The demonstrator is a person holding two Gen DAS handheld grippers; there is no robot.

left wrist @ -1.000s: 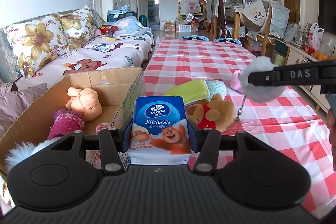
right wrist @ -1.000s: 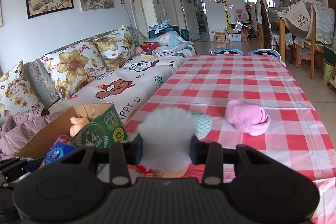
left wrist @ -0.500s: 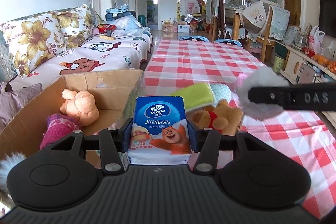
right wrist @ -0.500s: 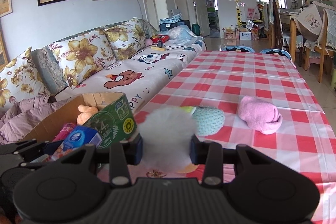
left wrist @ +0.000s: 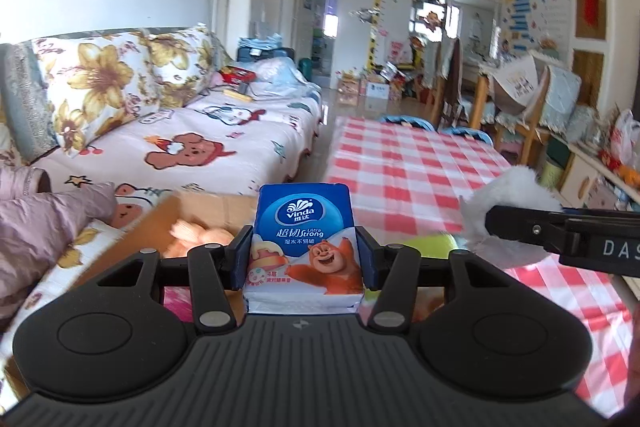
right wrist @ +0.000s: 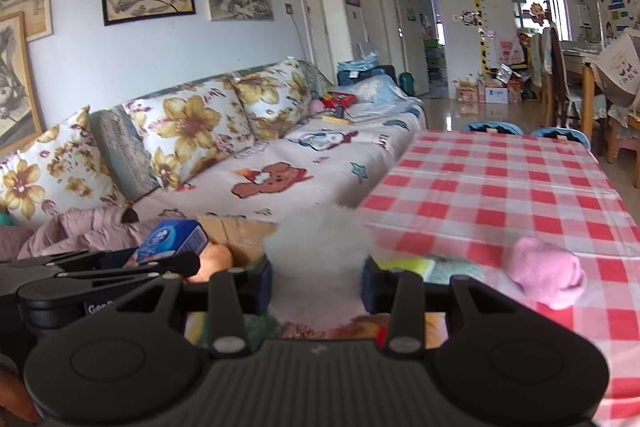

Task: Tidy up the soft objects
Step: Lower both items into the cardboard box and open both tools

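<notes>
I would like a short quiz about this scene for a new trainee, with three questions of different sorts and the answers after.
1. True or false: the left gripper is shut on the blue tissue pack.
2. What does the right gripper hold? A) a pink hat B) a white fluffy ball C) a green sponge
3. Fill in: the pink soft item lies on the red checked ____.

Key:
1. True; its pads press both sides of the pack.
2. B; the white fluffy ball sits between the jaws.
3. Tablecloth; the item lies free, not touching either gripper.
</notes>
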